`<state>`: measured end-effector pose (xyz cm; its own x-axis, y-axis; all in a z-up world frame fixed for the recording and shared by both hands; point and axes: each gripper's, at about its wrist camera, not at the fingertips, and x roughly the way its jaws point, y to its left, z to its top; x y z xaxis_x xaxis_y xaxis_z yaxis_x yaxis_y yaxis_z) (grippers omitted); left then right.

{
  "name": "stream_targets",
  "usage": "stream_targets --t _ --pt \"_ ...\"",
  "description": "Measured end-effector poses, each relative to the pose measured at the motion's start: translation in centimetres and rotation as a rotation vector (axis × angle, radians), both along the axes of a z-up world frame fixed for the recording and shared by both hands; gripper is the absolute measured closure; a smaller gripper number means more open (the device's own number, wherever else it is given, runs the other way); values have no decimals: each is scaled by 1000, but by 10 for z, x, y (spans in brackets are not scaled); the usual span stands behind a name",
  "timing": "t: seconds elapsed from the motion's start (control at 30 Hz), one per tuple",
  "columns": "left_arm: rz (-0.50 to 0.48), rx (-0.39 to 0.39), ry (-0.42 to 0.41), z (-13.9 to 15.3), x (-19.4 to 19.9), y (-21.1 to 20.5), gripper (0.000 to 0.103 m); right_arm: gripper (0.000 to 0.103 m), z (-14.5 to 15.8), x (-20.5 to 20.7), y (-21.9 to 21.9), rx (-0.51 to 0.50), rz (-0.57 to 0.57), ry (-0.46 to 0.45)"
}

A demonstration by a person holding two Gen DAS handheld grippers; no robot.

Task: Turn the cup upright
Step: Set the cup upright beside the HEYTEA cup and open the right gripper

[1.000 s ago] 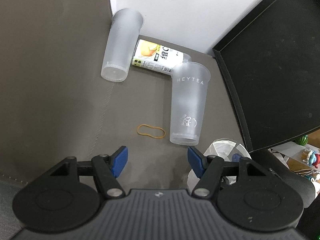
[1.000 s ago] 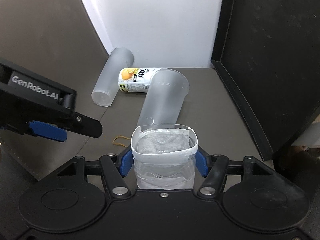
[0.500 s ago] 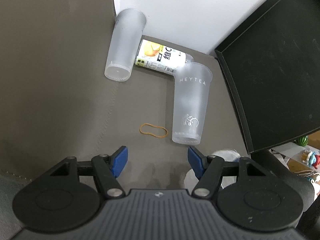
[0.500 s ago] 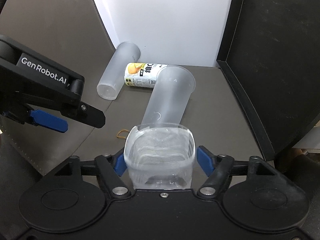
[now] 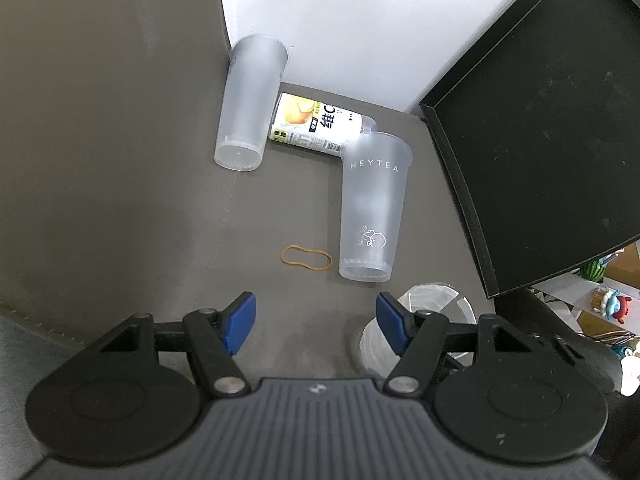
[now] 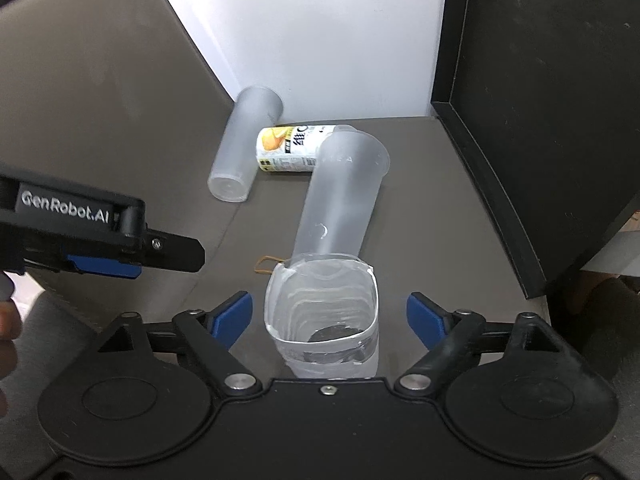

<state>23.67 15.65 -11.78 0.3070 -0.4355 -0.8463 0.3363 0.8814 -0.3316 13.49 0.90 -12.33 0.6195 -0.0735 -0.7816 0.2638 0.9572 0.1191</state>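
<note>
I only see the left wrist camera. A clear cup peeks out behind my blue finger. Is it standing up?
Observer: Yes. The right wrist view shows the small cup upright, mouth up.
Operator: Is the other gripper squeezing it?
Observer: No. The right gripper is open, with both fingers clear of the cup.
Operator: What's written on my gripper's side?
Observer: The left gripper reads GenRobot.AI.

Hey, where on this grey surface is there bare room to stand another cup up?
The widest bare stretch of the grey surface lies left of the plain frosted cup and the rubber band. A narrower strip runs between the HEYTEA cup and the black tray. The back is crowded: both cups and the drink bottle bunch together there.
</note>
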Motion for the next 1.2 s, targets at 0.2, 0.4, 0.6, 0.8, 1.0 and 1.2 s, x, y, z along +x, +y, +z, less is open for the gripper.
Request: stream_targets --t 0.2,0.4,0.6,0.8,1.0,1.2 --pt "-10 29 -55 24 -12 4 29 8 18 -10 -3 40 -2 -6" --pt "-19 50 -79 45 -30 5 17 5 36 -22 -6 50 -7 -7" --pt "-52 46 -128 63 -60 7 13 5 52 -35 -8 64 0 -29" --pt "-30 20 -178 84 -83 25 12 0 73 -53 -2 46 0 -72" --pt "-8 6 -217 100 -104 50 11 0 87 -71 6 40 6 -90" --pt "-12 45 -262 106 -132 71 9 0 100 -86 20 1 20 -111"
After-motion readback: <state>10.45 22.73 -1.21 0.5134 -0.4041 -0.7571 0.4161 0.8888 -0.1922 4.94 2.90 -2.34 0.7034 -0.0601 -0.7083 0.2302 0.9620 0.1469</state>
